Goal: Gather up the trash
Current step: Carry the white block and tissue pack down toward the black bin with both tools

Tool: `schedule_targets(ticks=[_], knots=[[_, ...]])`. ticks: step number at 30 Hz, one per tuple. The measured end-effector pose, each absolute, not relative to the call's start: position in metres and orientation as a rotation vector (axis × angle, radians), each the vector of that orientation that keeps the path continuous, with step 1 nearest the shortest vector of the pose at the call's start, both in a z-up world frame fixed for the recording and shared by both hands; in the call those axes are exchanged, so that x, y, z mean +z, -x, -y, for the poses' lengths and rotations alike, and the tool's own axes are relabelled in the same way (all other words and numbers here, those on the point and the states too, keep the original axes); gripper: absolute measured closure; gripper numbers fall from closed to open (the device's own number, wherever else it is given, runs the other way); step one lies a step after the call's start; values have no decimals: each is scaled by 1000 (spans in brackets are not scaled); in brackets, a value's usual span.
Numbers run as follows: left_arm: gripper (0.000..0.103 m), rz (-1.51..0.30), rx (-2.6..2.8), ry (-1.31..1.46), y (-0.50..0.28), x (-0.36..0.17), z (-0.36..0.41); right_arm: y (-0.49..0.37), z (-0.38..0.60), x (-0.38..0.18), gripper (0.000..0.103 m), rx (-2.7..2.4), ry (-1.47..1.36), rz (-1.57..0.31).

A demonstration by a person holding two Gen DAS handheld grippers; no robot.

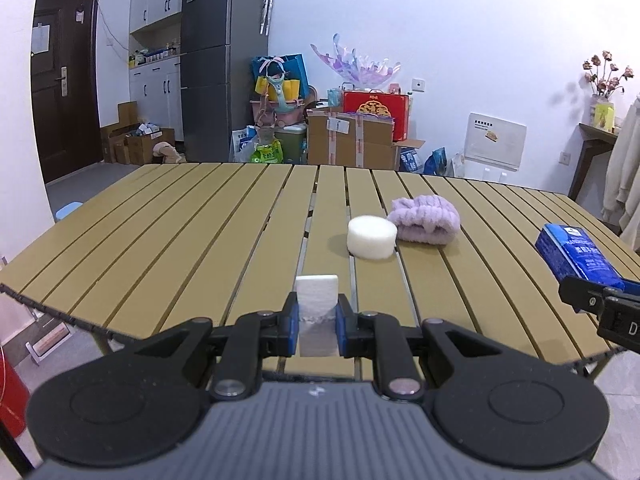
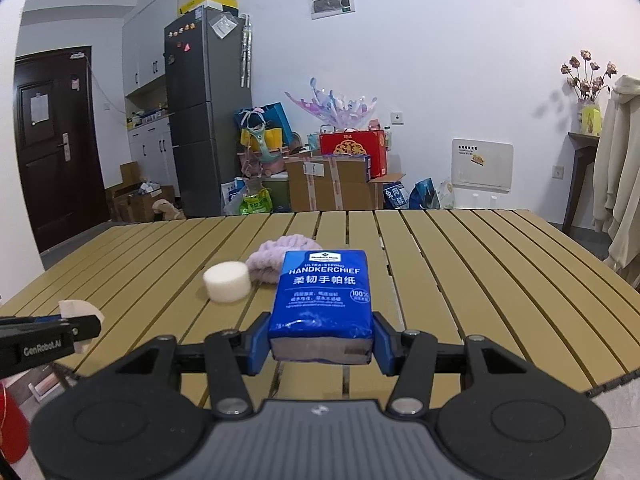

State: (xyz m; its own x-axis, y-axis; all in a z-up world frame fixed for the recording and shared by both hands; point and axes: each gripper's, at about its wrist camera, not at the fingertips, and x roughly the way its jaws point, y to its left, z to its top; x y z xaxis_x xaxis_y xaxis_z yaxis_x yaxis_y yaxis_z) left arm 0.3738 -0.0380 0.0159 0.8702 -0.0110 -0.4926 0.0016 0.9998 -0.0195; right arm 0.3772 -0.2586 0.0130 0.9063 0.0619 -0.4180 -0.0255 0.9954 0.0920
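My left gripper [image 1: 317,312] is shut on a small white foam piece [image 1: 316,294], held above the near edge of the slatted table [image 1: 180,240]. It also shows at the left of the right wrist view [image 2: 76,328]. My right gripper [image 2: 320,340] is shut on a blue handkerchief tissue pack [image 2: 324,292], held above the table's near edge; the pack also shows in the left wrist view [image 1: 576,252]. A white foam cylinder [image 1: 372,236] [image 2: 227,281] and a crumpled purple cloth [image 1: 426,218] [image 2: 276,258] lie touching mid-table.
Beyond the table's far edge stand cardboard boxes [image 1: 352,136], a red gift box [image 1: 376,110], bags and a grey fridge [image 1: 220,60]. A dark door [image 1: 64,76] is at the far left. A red object [image 2: 12,428] sits low on the left.
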Motion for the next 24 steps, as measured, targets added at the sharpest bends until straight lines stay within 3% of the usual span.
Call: schedule_targets(ticks=[24], knots=[[85, -589, -54, 11, -279, -18, 12, -261, 238, -18, 53, 76, -47, -522]])
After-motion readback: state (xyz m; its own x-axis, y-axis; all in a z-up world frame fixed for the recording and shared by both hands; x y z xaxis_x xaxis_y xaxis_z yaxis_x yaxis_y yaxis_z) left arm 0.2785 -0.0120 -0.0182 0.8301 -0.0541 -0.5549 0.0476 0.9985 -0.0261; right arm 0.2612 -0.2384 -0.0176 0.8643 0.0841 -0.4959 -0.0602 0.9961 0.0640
